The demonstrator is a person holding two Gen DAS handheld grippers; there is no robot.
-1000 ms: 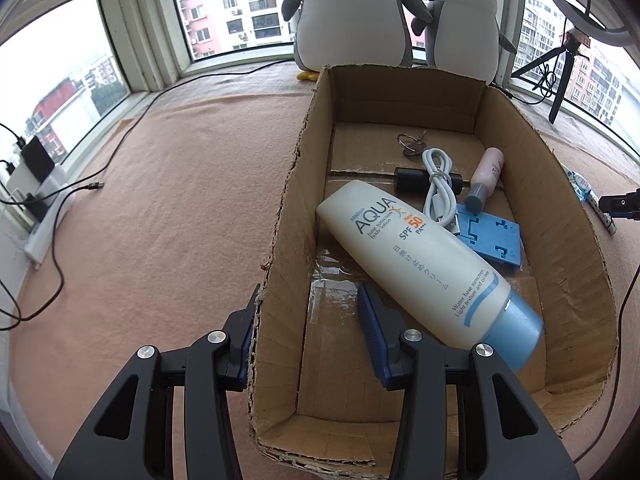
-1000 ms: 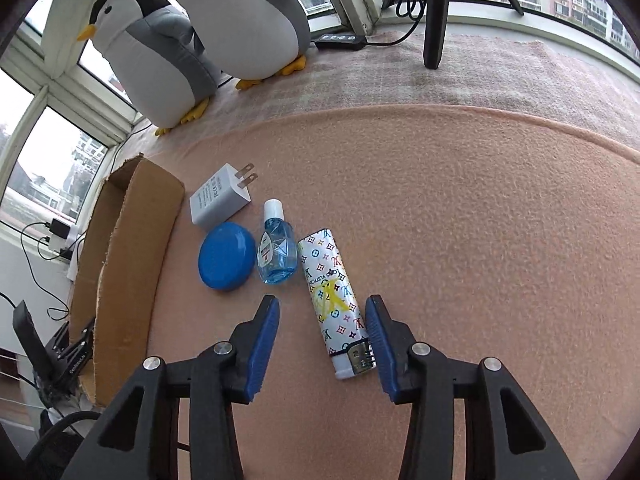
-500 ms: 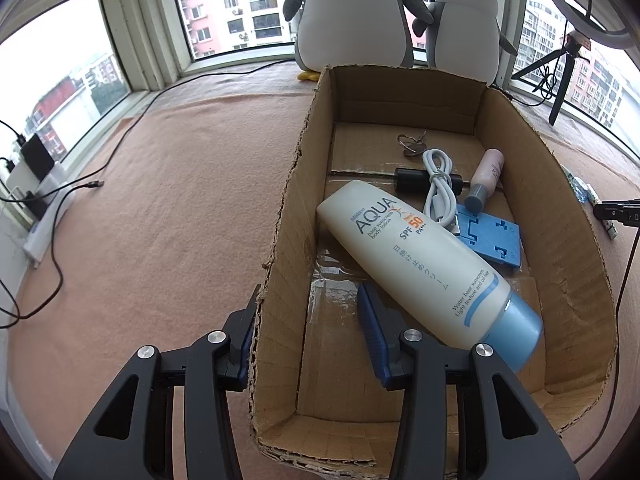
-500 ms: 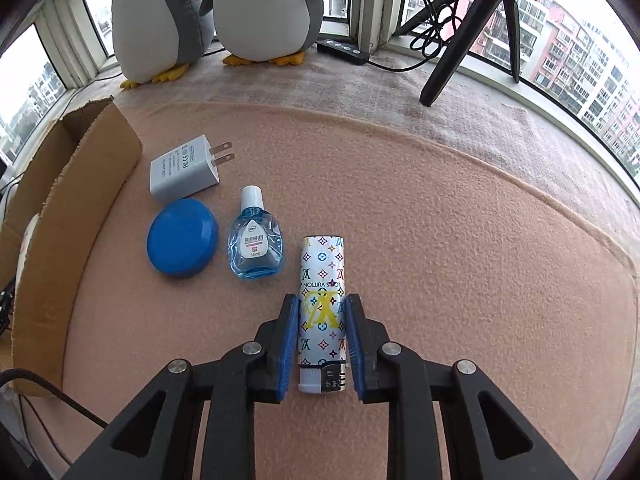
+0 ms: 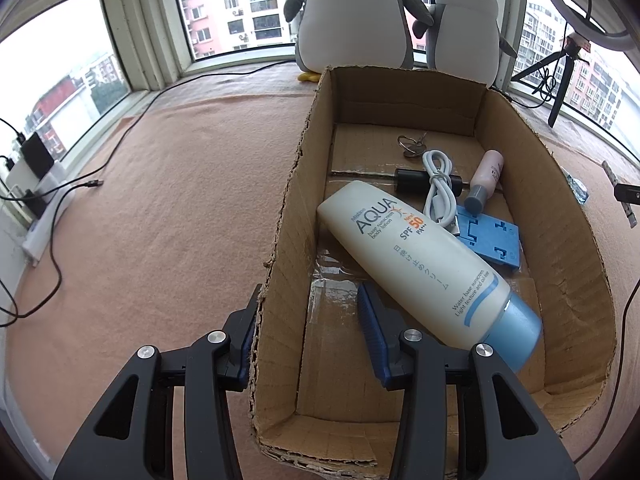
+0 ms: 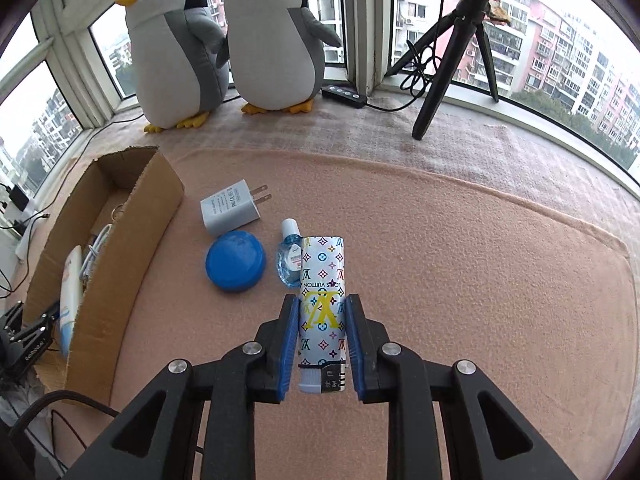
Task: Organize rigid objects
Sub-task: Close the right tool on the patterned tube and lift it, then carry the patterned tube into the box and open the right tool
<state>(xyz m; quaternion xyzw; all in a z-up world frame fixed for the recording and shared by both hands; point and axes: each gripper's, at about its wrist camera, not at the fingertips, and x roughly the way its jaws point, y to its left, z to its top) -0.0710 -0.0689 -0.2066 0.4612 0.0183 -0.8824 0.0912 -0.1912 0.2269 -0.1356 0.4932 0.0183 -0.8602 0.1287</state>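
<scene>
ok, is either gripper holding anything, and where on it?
The right gripper is shut on the lighter, clamped across its lower body near the metal head. The left gripper is open, straddling the cardboard box wall, gripping nothing.

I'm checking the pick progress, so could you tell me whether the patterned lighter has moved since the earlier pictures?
Yes. The lighter has come up off the mat in the right gripper; its far end now overlaps the eye-drop bottle, which it lay beside earlier.

The lighter (image 6: pixel 322 304) wore a white monogram print with a yellow logo. At its ten o'clock lay a plain blue round lid (image 6: pixel 235 260); at eleven, a clear blue bottle (image 6: pixel 291 258) and a white charger (image 6: pixel 231 211). The box (image 5: pixel 552 184) was brown.
</scene>
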